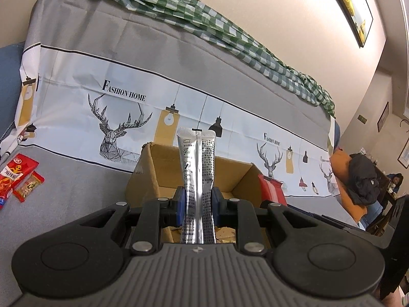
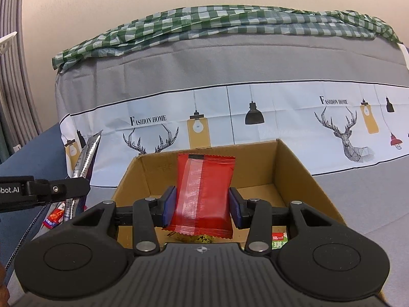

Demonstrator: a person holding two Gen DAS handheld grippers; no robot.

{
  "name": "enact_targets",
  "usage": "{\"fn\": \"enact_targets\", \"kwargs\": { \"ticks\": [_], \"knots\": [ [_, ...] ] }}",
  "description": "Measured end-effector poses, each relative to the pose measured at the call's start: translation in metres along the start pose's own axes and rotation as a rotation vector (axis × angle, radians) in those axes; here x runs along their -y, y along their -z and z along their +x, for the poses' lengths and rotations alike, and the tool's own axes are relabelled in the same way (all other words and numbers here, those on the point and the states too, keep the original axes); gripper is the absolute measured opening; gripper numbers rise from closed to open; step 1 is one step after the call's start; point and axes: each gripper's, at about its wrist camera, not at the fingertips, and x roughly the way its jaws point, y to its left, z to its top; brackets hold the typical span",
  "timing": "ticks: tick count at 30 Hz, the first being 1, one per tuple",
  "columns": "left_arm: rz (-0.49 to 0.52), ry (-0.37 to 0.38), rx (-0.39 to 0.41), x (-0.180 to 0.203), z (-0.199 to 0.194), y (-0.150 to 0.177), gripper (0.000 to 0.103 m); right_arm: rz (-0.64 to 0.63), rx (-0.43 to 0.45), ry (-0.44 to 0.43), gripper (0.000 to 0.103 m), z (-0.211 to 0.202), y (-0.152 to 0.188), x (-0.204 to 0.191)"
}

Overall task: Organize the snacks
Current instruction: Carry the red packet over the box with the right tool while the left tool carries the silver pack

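My left gripper point(image 1: 196, 206) is shut on a long silver stick sachet point(image 1: 196, 168), held upright over the near edge of an open cardboard box point(image 1: 153, 174). My right gripper point(image 2: 202, 204) is shut on a red snack packet point(image 2: 203, 192), held above the same box point(image 2: 294, 168). The left gripper point(image 2: 76, 189) and its silver sachet point(image 2: 85, 157) show at the left of the right wrist view. The red packet point(image 1: 272, 192) shows at the box's right in the left wrist view. Snacks lie in the box bottom point(image 2: 202, 239), partly hidden.
Two red snack packs point(image 1: 18, 176) lie on the grey sofa seat at left. Another pack point(image 2: 55, 216) lies left of the box. The sofa back carries a deer-print cover point(image 1: 122, 117) and a green checked cloth point(image 1: 204, 18). A black jacket point(image 1: 363, 176) lies far right.
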Motion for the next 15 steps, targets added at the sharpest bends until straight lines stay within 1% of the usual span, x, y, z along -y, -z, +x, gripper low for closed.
{"fn": "enact_targets", "kwargs": {
  "ticks": [10,15],
  "knots": [
    [0.008,0.008,0.006,0.003,-0.001,0.001,0.023,0.003,0.017,0.021,0.045,0.0,0.001,0.0],
    [0.036,0.038,0.004,0.015,0.001,0.005,0.023,0.005,0.033,0.046,0.045,-0.001,0.0,0.001]
  ]
}}
